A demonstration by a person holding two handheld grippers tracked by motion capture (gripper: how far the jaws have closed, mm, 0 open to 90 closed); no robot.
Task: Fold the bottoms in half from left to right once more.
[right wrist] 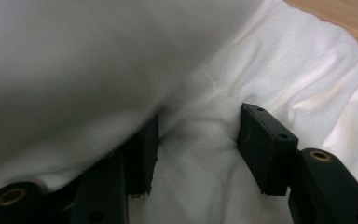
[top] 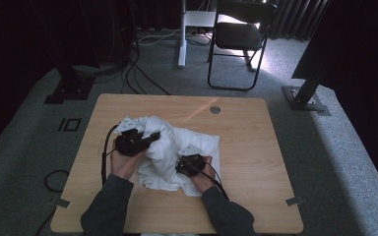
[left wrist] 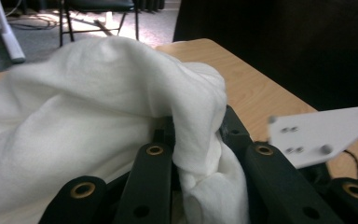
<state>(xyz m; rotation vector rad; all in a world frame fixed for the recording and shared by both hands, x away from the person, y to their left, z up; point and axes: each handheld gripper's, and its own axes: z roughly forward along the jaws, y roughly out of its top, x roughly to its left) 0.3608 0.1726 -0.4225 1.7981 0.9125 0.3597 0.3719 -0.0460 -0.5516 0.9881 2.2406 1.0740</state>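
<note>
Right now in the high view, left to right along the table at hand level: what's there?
Bare table → left gripper, shut on a fold of the white cloth → right gripper, its jaws apart over the cloth → bare table again.

White cloth, bunched, mid-table

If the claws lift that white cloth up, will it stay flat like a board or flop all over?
Probably flop. The white cloth already lies in soft folds and bunches on the table, so it looks limp, not stiff. Where the left claw pinches a fold, the fabric drapes over the jaws, so loose parts would likely hang down. It seems light and unlikely to break.
</note>
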